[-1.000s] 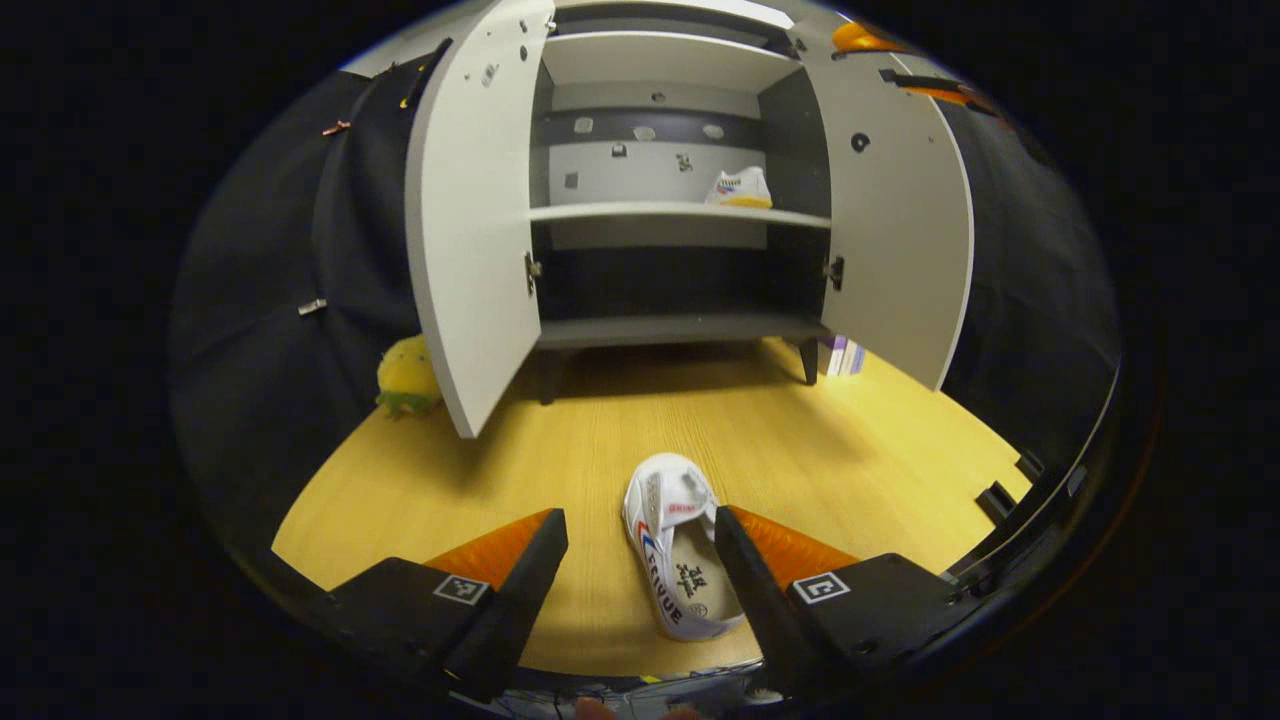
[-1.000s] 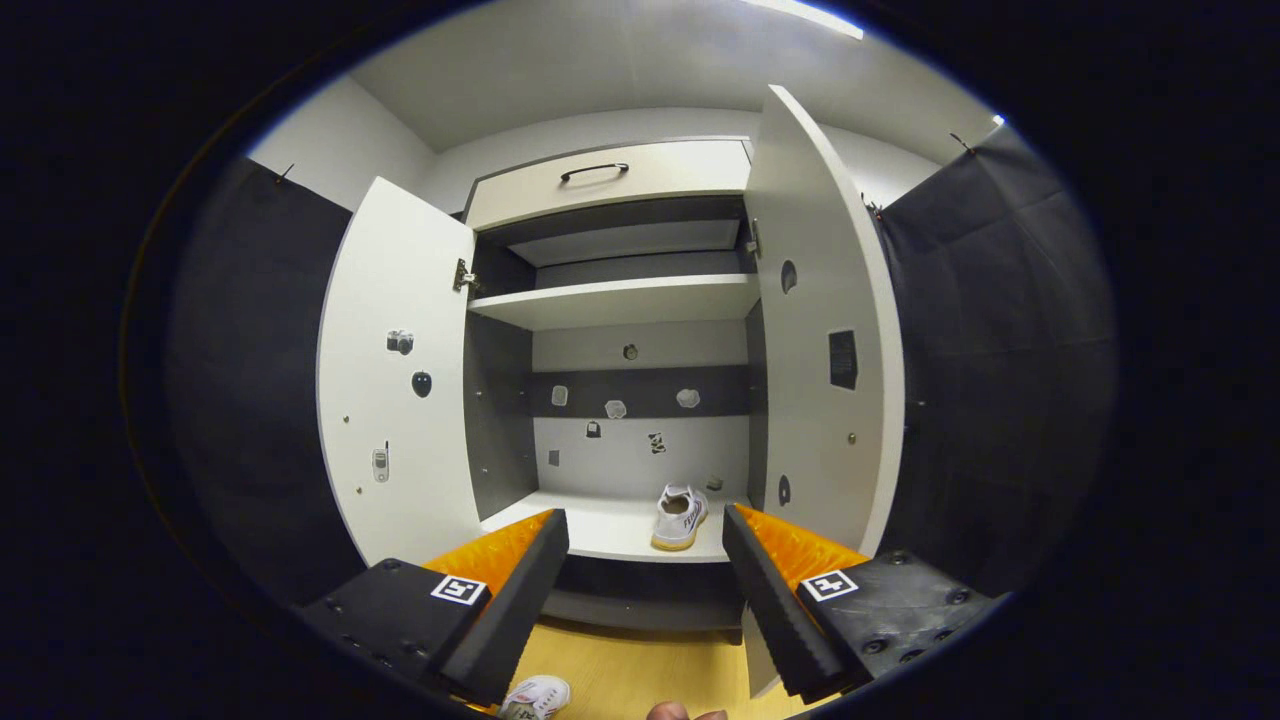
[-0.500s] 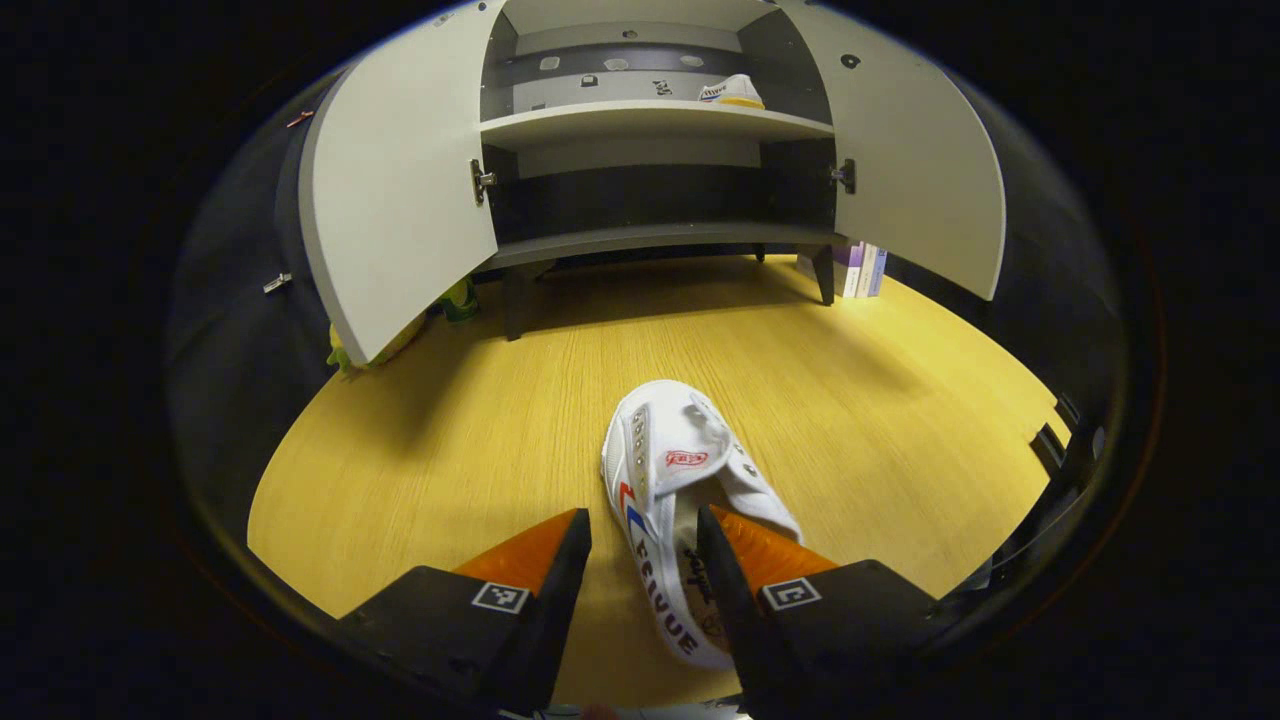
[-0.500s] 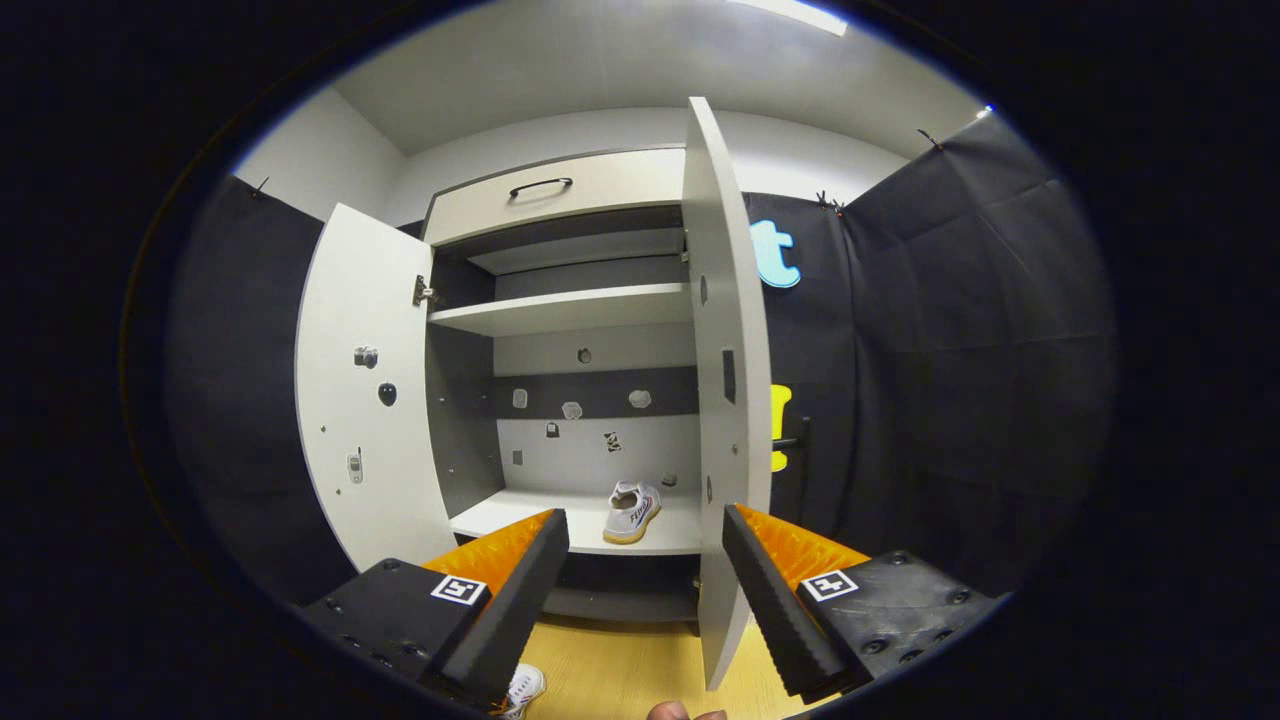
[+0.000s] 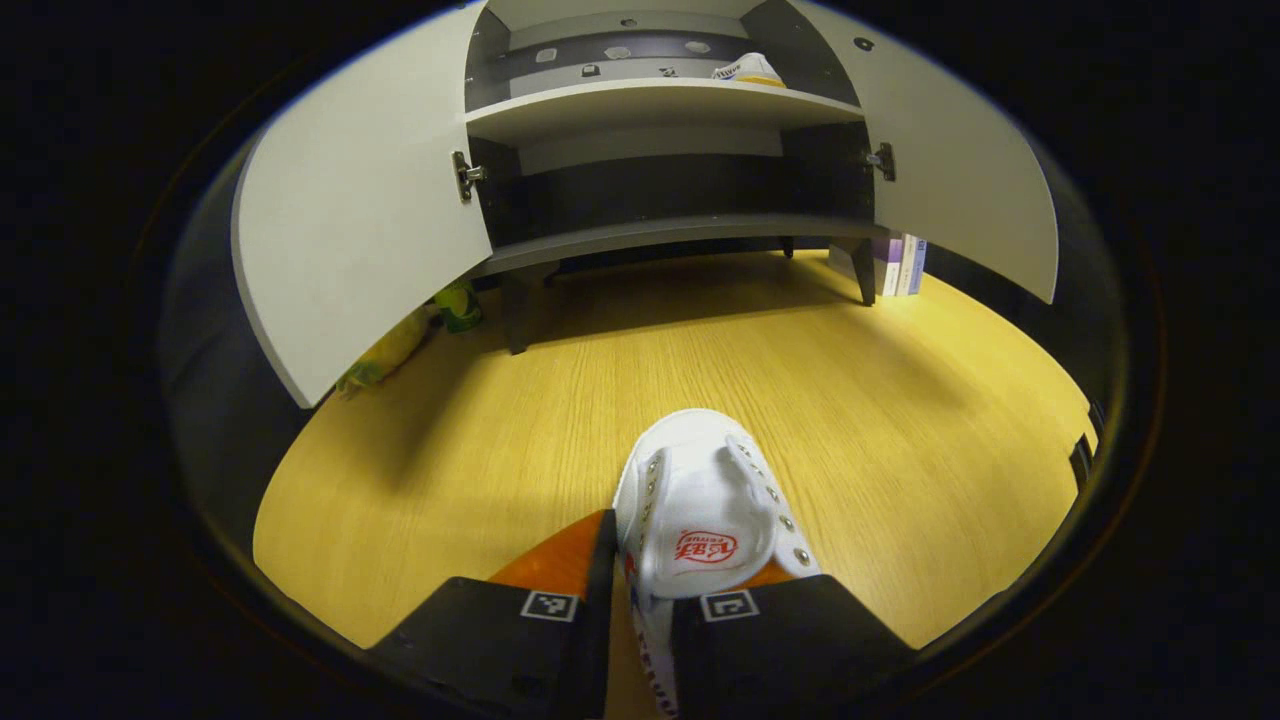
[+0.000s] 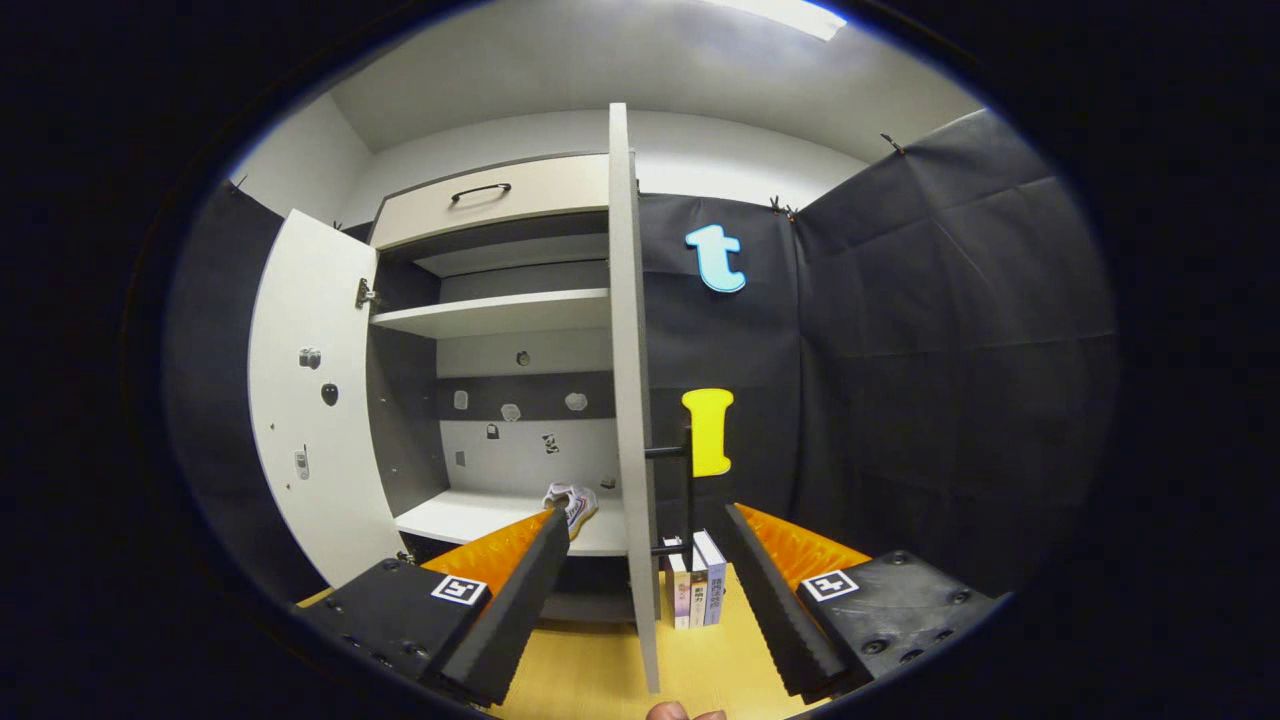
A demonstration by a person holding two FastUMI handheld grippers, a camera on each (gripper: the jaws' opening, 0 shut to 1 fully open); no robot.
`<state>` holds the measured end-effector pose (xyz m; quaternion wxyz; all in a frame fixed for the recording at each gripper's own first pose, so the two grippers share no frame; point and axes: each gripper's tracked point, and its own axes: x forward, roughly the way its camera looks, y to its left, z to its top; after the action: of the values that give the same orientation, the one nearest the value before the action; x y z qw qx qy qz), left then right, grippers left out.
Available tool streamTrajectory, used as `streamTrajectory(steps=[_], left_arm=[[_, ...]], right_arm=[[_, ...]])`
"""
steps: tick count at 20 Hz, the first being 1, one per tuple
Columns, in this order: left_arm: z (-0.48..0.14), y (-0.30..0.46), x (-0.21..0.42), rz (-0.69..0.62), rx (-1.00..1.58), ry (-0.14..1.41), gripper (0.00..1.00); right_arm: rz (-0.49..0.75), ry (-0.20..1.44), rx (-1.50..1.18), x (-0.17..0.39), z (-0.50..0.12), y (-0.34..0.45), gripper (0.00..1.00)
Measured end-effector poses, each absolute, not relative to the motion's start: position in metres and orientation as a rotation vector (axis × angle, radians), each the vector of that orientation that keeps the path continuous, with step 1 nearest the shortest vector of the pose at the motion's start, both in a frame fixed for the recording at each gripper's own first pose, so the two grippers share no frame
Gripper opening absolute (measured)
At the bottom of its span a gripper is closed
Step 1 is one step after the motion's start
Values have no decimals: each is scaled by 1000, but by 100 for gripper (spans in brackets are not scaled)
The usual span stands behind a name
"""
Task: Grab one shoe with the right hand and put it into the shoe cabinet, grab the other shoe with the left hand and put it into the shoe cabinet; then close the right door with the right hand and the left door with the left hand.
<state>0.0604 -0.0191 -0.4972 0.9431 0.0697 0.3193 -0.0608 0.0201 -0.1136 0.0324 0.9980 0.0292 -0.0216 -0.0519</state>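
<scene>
A: Left gripper view first. Your left gripper (image 5: 640, 590) has its fingers pinched in on the side wall of the white shoe (image 5: 705, 505), one finger outside and one down inside the opening. The shoe lies on the yellow wooden floor (image 5: 480, 440) at six o'clock, toe pointing to twelve.

B: And up at twelve o'clock?

A: The shoe cabinet (image 5: 665, 235) stands with both doors swung wide. Its left door (image 5: 360, 220) fans out to ten o'clock, its right door (image 5: 960, 200) to two. The other shoe (image 5: 748, 70) rests on the middle shelf (image 5: 600, 100), toward the right end. A green and yellow toy (image 5: 400, 340) peeks out below the left door, and some books (image 5: 902, 265) stand by the cabinet's right leg.

B: Now the right gripper view.

A: Your right gripper (image 6: 640, 560) has its fingers spread wide and nothing between them. The right door (image 6: 630, 400) stands edge-on at twelve o'clock, its black handle (image 6: 672, 490) on the far side. At ten o'clock the cabinet (image 6: 490, 310) is open, and the shoe on the shelf (image 6: 572, 500) shows just above your left finger. The books (image 6: 697, 590) stand at six o'clock between the fingers, just right of the door.
</scene>
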Motion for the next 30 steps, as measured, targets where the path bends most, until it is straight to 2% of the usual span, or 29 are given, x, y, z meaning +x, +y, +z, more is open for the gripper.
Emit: streamTrajectory(steps=[1,2,6,10,17,25,30], left_arm=[[-502,-15,58,-114,154,684,24],[-501,-16,59,-113,154,693,12],[-496,-15,59,-120,122,799,8],[-455,-20,57,-121,50,789,7],[-325,-16,80,-54,-48,674,8],[-173,-16,171,-39,-99,536,7],[-113,-13,248,-9,-65,458,7]], right_arm=[[-113,-47,65,20,34,-119,98],[-119,-47,68,20,33,-122,98],[-130,-50,77,18,34,-132,98],[-143,-53,78,19,34,-142,98],[-179,-5,81,26,15,-164,98],[-204,44,92,30,-9,-186,98],[-219,66,108,31,-20,-204,98]])
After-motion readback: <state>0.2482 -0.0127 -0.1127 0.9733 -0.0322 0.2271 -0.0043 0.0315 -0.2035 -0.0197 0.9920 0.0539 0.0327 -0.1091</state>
